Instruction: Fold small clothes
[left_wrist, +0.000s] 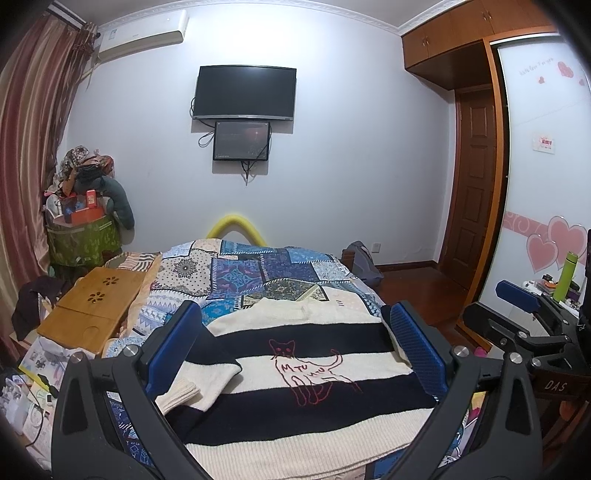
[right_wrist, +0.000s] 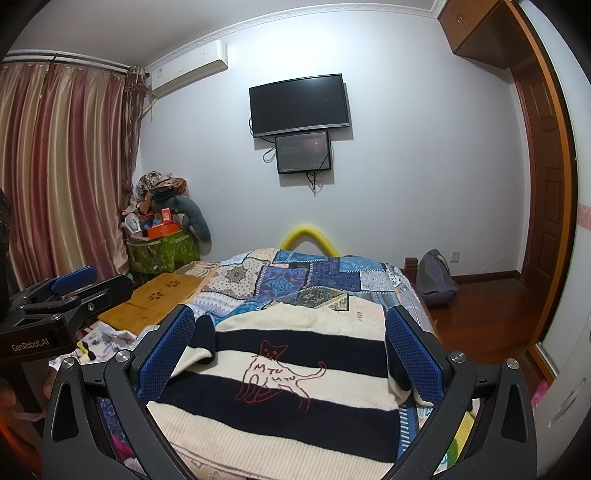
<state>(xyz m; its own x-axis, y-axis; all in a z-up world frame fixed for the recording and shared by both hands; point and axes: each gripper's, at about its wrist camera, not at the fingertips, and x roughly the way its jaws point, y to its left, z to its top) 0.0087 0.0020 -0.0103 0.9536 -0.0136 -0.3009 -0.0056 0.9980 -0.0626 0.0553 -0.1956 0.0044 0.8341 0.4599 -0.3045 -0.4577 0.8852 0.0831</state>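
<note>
A small cream and navy striped sweater (left_wrist: 295, 387) with a red cat outline lies flat on the patchwork bed cover (left_wrist: 258, 277). Its left sleeve (left_wrist: 199, 380) is folded in across the body. My left gripper (left_wrist: 295, 339) is open and empty, held above the sweater with a finger on each side. My right gripper (right_wrist: 290, 350) is also open and empty above the same sweater (right_wrist: 280, 398). The right gripper also shows at the right edge of the left wrist view (left_wrist: 517, 295), and the left gripper shows at the left edge of the right wrist view (right_wrist: 70, 284).
A bamboo lap tray (left_wrist: 92, 310) lies on the bed's left side. A heaped green hamper (left_wrist: 85, 236) stands in the far left corner by the curtain. A grey bag (right_wrist: 436, 277) sits on the wooden floor right of the bed. Screens hang on the far wall (left_wrist: 245, 92).
</note>
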